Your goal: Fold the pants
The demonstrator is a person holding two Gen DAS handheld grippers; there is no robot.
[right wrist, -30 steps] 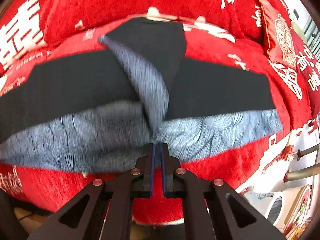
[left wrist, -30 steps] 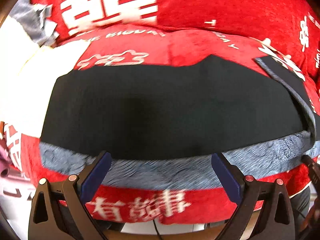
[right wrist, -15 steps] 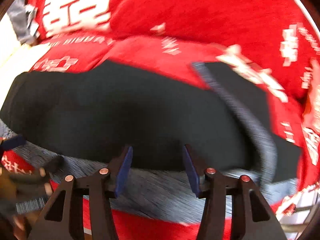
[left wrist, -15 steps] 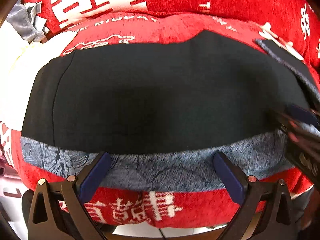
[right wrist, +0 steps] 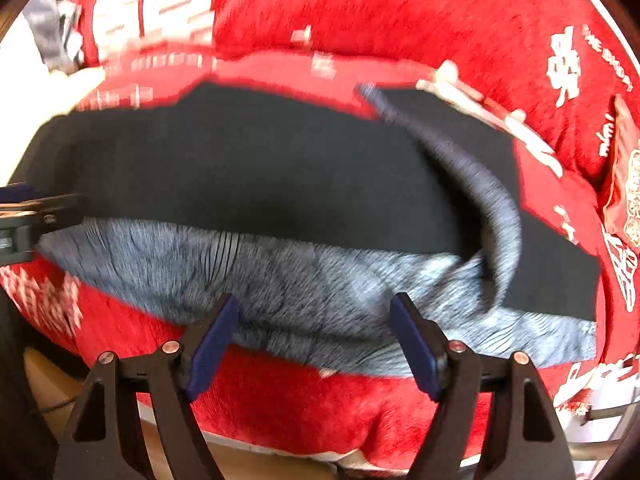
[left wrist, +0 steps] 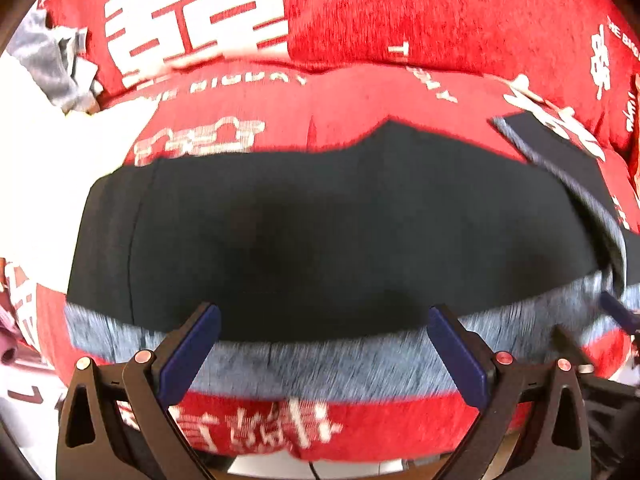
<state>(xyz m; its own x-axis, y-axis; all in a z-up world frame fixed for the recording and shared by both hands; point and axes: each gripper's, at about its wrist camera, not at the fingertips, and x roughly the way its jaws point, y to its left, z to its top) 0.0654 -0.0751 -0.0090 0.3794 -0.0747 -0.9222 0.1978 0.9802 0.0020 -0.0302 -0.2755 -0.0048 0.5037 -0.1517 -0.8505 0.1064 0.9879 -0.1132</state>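
Pants (left wrist: 320, 232): a dark garment with a blue-grey patterned lining lay spread across the middle of both views, on the red cover; in the right wrist view (right wrist: 256, 168) the dark cloth filled the centre, with the lining along its lower edge.

Lining band (left wrist: 304, 364): ran across the lower part of the left wrist view, below the dark cloth and above the white lettering.

Folded flap (right wrist: 492, 200): at the right of the right wrist view, a strip of the garment was turned over, its blue-grey side curving from upper centre down to the right.

Left gripper (left wrist: 324, 344): at the bottom of the left wrist view, fingers spread wide apart, with the lining band seen between them; no pad pressed on the cloth. It also showed at the left edge of the right wrist view (right wrist: 28, 216).

Right gripper (right wrist: 314, 336): at the bottom of the right wrist view, jaws opening, with the lining between the blue pads (right wrist: 212, 348), which did not clamp it.

Red cover (right wrist: 400, 16): plush cloth with white characters, filling the upper half of both views.

Grey cloth (left wrist: 60, 64): a crumpled piece at the upper left of the left wrist view.
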